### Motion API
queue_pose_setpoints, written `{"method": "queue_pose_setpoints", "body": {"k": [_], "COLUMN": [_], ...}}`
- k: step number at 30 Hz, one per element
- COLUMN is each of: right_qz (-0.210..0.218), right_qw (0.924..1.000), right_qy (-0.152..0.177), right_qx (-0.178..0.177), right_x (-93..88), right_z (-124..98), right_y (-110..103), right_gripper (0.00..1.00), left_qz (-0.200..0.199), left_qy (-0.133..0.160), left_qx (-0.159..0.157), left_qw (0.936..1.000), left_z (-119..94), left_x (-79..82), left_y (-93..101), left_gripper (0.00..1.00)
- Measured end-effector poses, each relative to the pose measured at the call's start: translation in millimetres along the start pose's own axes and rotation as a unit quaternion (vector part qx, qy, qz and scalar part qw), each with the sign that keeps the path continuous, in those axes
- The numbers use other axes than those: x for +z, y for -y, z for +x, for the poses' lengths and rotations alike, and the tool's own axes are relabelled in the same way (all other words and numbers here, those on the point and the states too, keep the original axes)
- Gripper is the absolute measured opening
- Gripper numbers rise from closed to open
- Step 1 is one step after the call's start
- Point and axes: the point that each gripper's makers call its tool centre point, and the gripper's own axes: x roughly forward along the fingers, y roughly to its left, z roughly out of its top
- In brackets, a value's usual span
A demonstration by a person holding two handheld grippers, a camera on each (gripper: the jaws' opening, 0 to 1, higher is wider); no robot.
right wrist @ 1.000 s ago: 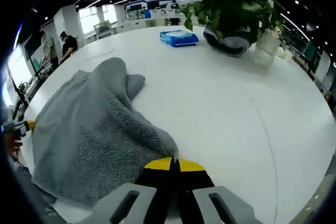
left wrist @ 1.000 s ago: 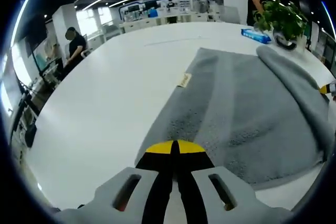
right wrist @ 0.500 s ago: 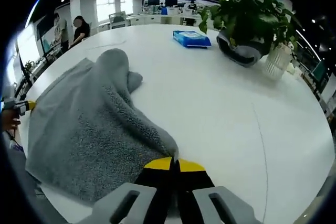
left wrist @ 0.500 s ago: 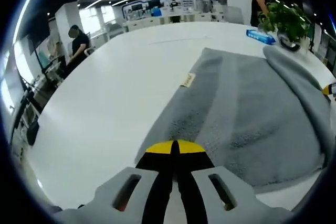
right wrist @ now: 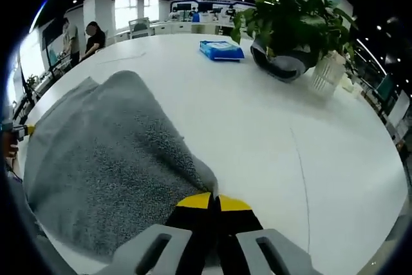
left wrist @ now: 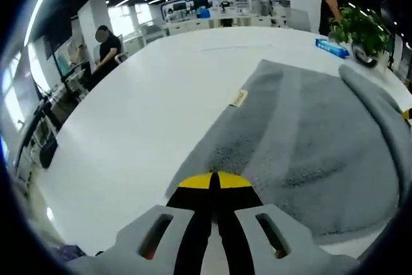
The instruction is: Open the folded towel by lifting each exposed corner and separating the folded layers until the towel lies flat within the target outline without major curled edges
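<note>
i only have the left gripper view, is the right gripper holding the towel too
Observer: Yes. In the right gripper view the right gripper has its jaws shut on a corner of the grey towel, which drapes away from its tips.
Operator: what's on the table past that corner
Observer: A potted plant with a white ribbed container beside it, standing on the white table.
Operator: anything nearer the towel
Observer: A blue packet lies flat on the table beyond the towel, apart from it.
</note>
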Motion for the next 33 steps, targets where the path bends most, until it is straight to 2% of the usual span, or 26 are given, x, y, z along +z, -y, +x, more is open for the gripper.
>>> {"method": "queue_pose_setpoints", "body": {"k": [9, 17, 33], "right_qz": [-0.001, 0.007, 0.014], "right_qw": [0.9999, 0.9995, 0.9989], "right_qy": [0.0, 0.006, 0.014], "right_qx": [-0.014, -0.032, -0.043], "right_x": [-4.3, -16.7, -37.3], "right_z": [0.5, -10.9, -29.9], "right_y": [14.8, 28.1, 35.4], "right_gripper": [0.0, 0.0, 0.0], "left_qz": [-0.003, -0.014, -0.042], "left_qy": [0.001, 0.008, 0.019], "left_qx": [0.014, 0.025, 0.035], "left_qw": [0.9999, 0.9996, 0.9983], "left_z": [-2.4, -7.7, -15.6], "left_x": [-4.2, -11.9, -22.9], "left_y": [-13.7, -28.3, -40.5], "left_gripper": [0.01, 0.01, 0.01]}}
